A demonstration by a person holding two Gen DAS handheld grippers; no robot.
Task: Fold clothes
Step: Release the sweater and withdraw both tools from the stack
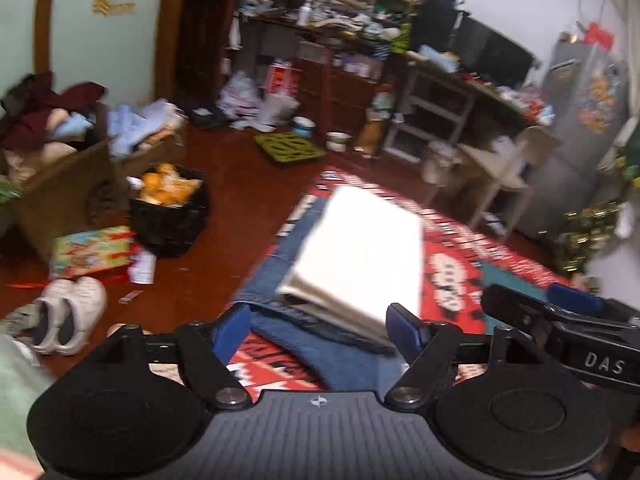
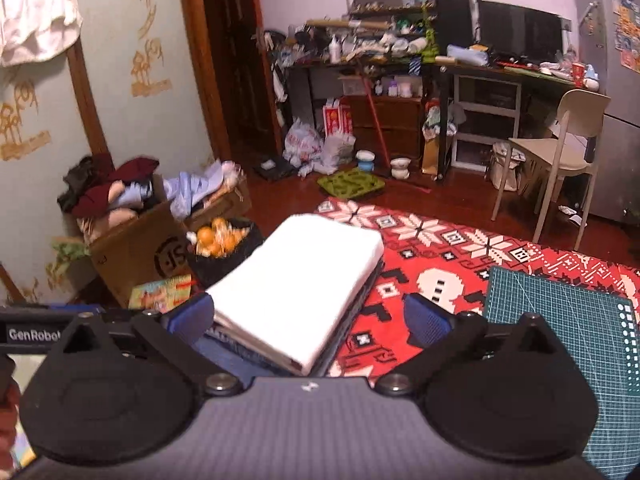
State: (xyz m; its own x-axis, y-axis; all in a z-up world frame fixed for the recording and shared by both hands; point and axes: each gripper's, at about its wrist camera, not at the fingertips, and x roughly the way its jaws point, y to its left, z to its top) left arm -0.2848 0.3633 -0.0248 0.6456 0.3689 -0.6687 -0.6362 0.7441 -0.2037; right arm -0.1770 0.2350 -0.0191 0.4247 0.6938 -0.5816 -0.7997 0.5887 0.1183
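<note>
Lying folded: white garment (image 2: 304,280) atop blue one (image 1: 280,268), blanket's (image 2: 440,248) left edge; both grippers (image 1: 318,330) (image 2: 308,320) spread wide and empty; fits just-stacked or awaiting pickup.

A plain white folded cloth (image 2: 308,280) lies on blue denim fabric (image 1: 276,264), over a red blanket (image 2: 436,256) patterned with white snowflakes and black squares. At the blanket's right edge, a teal cutting mat (image 2: 568,320) carries a pale grid. Both grippers have blue fingertips (image 2: 426,320).
</note>
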